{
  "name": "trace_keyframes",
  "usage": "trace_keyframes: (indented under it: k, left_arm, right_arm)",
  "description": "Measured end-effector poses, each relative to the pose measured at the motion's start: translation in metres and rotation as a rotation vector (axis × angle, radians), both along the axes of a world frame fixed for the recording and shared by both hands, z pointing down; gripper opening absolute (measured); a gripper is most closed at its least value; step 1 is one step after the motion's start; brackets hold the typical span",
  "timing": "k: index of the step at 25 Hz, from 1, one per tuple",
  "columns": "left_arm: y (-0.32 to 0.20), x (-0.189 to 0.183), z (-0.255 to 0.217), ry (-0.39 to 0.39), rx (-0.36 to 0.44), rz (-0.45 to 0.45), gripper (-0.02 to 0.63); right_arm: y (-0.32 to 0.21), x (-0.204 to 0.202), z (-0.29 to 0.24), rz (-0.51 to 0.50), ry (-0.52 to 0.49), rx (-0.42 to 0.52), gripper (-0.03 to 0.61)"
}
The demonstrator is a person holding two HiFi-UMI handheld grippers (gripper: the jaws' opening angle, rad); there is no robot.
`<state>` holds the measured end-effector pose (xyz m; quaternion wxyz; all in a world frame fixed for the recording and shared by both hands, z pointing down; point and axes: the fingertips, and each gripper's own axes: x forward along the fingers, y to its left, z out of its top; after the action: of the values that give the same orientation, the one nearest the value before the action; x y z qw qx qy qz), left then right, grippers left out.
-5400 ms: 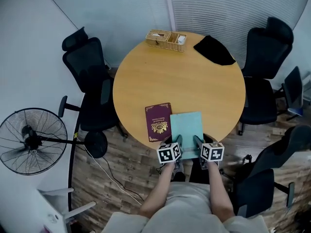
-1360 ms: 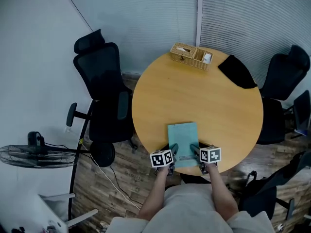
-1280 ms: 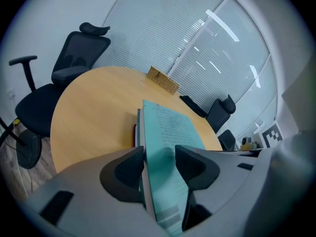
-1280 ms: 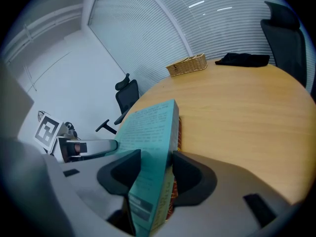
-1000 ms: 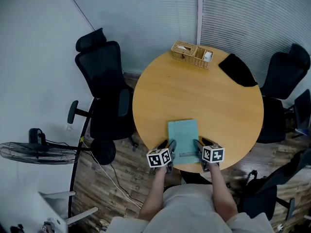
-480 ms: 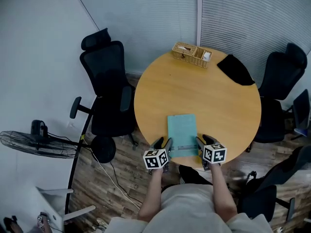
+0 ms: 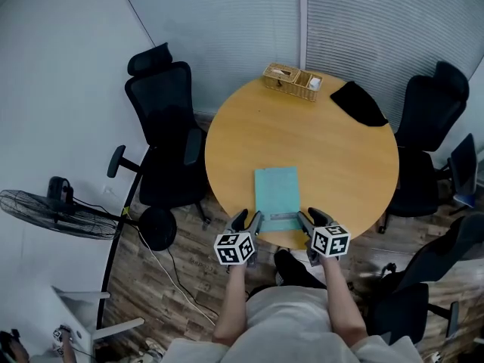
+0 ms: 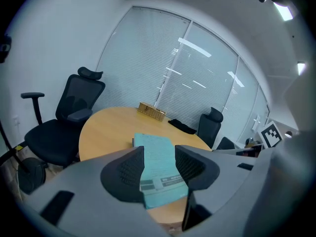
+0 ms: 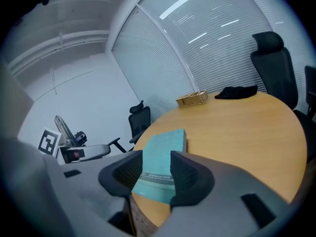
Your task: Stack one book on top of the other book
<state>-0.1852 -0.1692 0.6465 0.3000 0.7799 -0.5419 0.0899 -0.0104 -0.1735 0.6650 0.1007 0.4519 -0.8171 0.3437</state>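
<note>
Short of the teal book (image 7: 277,190) on the table (image 7: 333,150), my left tongs (image 7: 248,220) and right tongs (image 7: 310,218) gape empty.

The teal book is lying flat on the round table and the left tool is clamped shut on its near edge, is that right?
Not quite. The teal book does lie flat on the round table, but the left tool is not clamped on it: the left gripper view shows its jaws standing apart, with the book lying beyond them, unpinched.
</note>
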Motion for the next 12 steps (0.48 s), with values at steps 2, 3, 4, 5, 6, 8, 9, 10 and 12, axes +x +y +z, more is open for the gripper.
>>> trace_keyframes:
  k: [2,3,4,5,6,8,9,10,12]
  left_arm:
    - [0.007,0.003,-0.002,-0.01,0.008,-0.005,0.212]
    - [0.009,0.005,-0.004,-0.018,0.012,-0.004,0.212]
    - [0.012,0.007,-0.005,-0.024,0.015,0.001,0.212]
    - [0.014,0.01,-0.007,-0.03,0.018,0.009,0.212]
    - [0.016,0.012,-0.008,-0.032,0.021,0.016,0.212]
    - [0.021,0.014,-0.011,-0.031,0.028,0.021,0.212]
    - [0.022,0.013,-0.013,-0.031,0.033,0.018,0.212]
    - [0.024,0.013,-0.014,-0.034,0.038,0.015,0.212]
    - [0.026,0.013,-0.017,-0.042,0.047,0.011,0.212]
  right_arm:
    - [0.011,-0.004,-0.002,-0.034,0.03,0.014,0.187]
    - [0.015,-0.004,-0.003,-0.047,0.048,0.022,0.186]
    - [0.017,-0.003,-0.004,-0.052,0.058,0.029,0.187]
    - [0.019,-0.001,-0.005,-0.049,0.056,0.032,0.187]
    - [0.021,0.0,-0.006,-0.039,0.043,0.03,0.186]
    - [0.024,0.003,-0.008,-0.019,0.012,0.027,0.186]
    - [0.025,0.004,-0.009,-0.018,0.011,0.029,0.186]
    - [0.027,0.005,-0.009,-0.02,0.017,0.032,0.186]
    - [0.031,0.008,-0.01,-0.022,0.03,0.035,0.186]
